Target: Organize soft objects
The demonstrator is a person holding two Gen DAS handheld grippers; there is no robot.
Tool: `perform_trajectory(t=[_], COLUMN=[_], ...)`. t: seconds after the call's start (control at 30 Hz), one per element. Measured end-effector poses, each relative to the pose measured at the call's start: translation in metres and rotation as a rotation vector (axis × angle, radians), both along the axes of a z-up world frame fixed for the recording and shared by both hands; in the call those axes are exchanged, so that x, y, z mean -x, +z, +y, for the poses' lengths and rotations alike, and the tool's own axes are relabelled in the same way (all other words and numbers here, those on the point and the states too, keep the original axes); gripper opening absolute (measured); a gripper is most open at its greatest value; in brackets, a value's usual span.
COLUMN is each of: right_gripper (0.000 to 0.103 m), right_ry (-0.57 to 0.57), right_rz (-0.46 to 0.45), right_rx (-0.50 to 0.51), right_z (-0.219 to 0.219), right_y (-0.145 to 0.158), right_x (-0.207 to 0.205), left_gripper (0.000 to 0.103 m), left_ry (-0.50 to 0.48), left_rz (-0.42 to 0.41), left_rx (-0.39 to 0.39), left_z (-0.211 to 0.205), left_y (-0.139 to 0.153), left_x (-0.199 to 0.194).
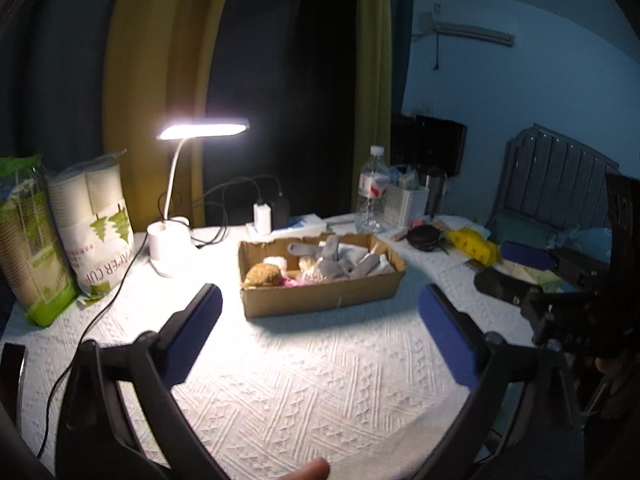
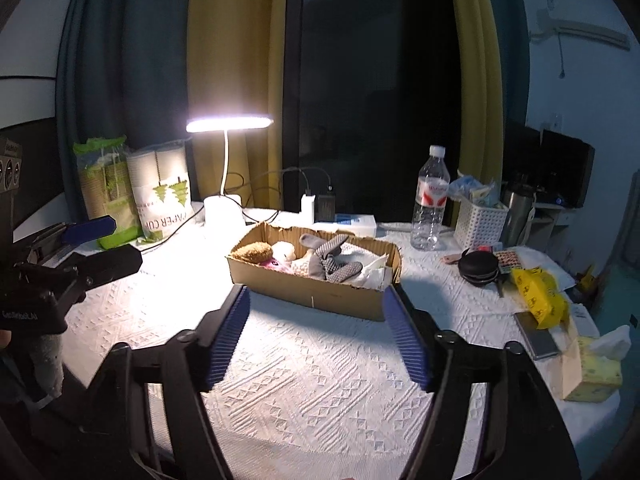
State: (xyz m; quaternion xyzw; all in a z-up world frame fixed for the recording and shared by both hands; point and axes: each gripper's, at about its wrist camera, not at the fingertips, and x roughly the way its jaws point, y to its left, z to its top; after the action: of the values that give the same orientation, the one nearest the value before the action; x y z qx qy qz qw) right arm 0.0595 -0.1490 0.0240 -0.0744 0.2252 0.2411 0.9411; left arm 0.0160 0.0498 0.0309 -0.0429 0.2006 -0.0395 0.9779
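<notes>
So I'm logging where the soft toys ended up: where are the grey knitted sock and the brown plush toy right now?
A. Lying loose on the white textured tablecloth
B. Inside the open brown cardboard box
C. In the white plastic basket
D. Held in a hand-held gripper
B: the grey knitted sock and the brown plush toy lie inside the open brown cardboard box, while both hand-held grippers stand open and hold nothing.

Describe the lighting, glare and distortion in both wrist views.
Left wrist view: the desk lamp blows out to white glare, lighting the cardboard box while the room stays dim and fisheye-curved. Right wrist view: same lamp glare, and the tablecloth falls into shadow toward the edges.
</notes>
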Motion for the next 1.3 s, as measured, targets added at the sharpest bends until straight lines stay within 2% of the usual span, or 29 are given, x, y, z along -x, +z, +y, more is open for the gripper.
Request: perform_trajectory(t=[0.2,0.47,0.7,1.0,1.3], right_gripper=[0.073,0.073,0.073,0.073,0.073], right_ry=[-0.011,-0.011,-0.008,-0.007,-0.014], right_rz=[-0.040,-0.069,-0.056,-0.037,-0.042], right_rx=[-0.015,-0.029,-0.037,-0.052,-0.059], right_z=[-0.007,-0.012,-0.014,-0.015,-0.018], right_y=[0.014,0.025,0.022,0.014,0.012], right_x=[0.020,0.032,0.030,0.025,0.023], left_gripper=[0.100,0.100,0.100,0.100,0.100], left_ry=[-0.007,0.047,0.035,0.057,0.040], left_rz=[-0.028,-0.052,-0.032,-0.040,-0.041], left_rx=[-0.021,-0.020,-0.036,-0.066,-0.072], left_z=[-0.005,-0.003,-0.007,-0.009,-0.014], left_y=[0.013,0.024,0.021,0.019,0.018], left_x=[0.014,0.025,0.023,0.027,0.027])
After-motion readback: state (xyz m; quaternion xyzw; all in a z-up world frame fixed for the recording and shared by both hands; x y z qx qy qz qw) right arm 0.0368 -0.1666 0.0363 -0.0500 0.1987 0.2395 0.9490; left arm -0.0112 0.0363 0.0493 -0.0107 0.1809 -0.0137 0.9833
